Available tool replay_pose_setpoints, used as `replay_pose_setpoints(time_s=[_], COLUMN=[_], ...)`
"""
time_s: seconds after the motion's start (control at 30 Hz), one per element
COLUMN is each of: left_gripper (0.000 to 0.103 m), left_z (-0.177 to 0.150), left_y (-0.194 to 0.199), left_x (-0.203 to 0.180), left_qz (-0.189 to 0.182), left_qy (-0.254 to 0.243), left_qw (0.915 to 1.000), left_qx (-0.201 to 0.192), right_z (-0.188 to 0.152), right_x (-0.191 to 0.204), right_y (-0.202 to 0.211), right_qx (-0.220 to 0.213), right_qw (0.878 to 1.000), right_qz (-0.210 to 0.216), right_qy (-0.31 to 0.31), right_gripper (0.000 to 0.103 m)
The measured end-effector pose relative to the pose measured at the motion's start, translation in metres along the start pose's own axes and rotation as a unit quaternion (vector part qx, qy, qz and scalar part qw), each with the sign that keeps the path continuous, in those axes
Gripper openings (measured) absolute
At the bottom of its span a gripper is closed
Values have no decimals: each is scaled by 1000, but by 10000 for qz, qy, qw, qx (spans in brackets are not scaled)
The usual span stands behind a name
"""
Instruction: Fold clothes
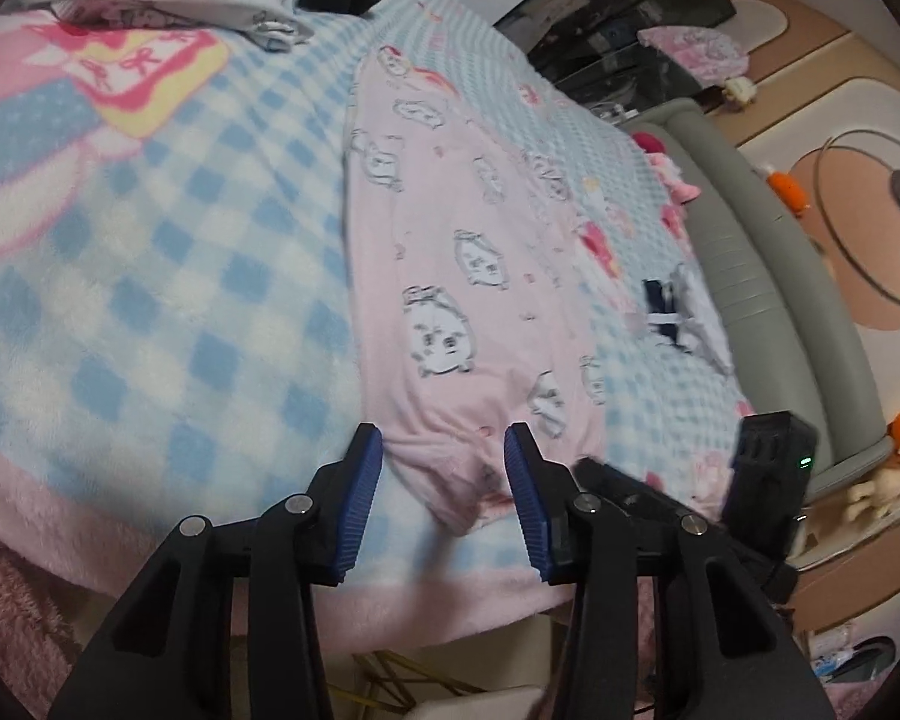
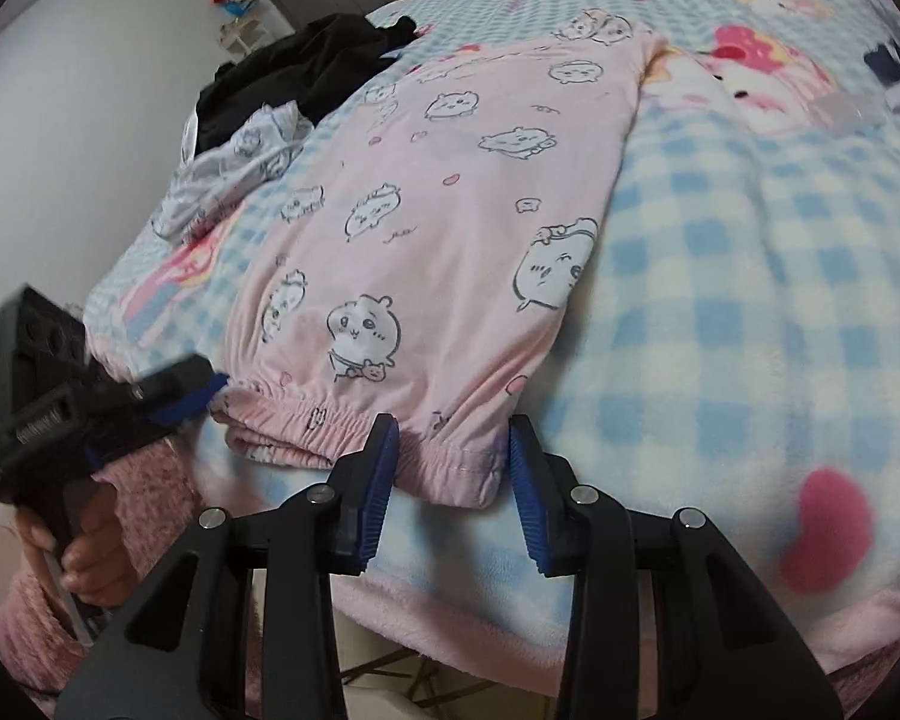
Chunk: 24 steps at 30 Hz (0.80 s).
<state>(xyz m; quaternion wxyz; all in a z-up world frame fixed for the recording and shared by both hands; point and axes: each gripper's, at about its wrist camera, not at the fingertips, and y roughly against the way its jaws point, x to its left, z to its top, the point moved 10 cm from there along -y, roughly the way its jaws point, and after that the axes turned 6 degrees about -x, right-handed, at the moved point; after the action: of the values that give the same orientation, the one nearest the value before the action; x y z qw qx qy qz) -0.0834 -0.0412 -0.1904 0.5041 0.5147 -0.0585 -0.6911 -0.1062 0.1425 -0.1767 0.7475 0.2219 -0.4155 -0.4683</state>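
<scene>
The left gripper (image 2: 198, 396) is motion-blurred, its tips hidden behind the pink pants (image 2: 426, 240).

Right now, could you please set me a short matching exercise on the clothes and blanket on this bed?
Things:
1. pyjama trousers
2. blanket
3. dark garment
4. white printed garment

Descriptions:
A. black, heaped at the bed's far edge
B. pink with cartoon animals, laid flat
C. blue and white checks
D. pale, crumpled beside the black heap

Pairs: 1-B, 2-C, 3-A, 4-D
</scene>
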Motion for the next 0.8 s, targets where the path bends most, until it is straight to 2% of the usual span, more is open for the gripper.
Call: replay_pose_setpoints(time_s=[0.07, 0.2, 0.27, 0.3, 0.43, 0.5, 0.57, 0.7, 0.77, 0.8], left_gripper=[42, 41, 30, 30, 30, 31, 33, 36, 46, 46], left_z=[1, 1, 1, 1, -11, -16, -16, -13, -13, -13], left_y=[3, 5, 6, 6, -6, -11, -13, -13, -20, -24], left_x=[2, 4, 0, -2, -8, -8, -5, 2, 0, -1], left_qz=[-2, -96, -162, -197, -439, -259, -187, -519, -747, -748], left_qy=[71, 116, 65, 42, 117, 5, 90, 600, 757, 753], left_qw=[10000, 9999, 9998, 9998, 9985, 9989, 9990, 9962, 9933, 9932], left_qx=[-47, -55, -86, -96, 292, 380, 405, 362, 460, 481], right_z=[4, 10, 10, 9, 4, 3, 2, 2, 2, 3], right_x=[-6, -16, -13, -10, 0, -1, -2, -5, -4, -3], right_y=[4, 8, 6, 5, -1, -6, -11, -13, -13, -12], right_qx=[-100, -181, -124, -94, 17, 83, 143, 144, 133, 134], right_qw=[9999, 9990, 9986, 9987, 9995, 9996, 9995, 9991, 9987, 9982], right_qz=[-95, 25, 149, 190, 199, 115, 43, 81, 195, 287], right_qy=[-100, -418, -492, -474, -261, -258, -271, -393, -456, -502], right_gripper=[38, 38, 38, 38, 38, 38, 38, 38, 34, 33])
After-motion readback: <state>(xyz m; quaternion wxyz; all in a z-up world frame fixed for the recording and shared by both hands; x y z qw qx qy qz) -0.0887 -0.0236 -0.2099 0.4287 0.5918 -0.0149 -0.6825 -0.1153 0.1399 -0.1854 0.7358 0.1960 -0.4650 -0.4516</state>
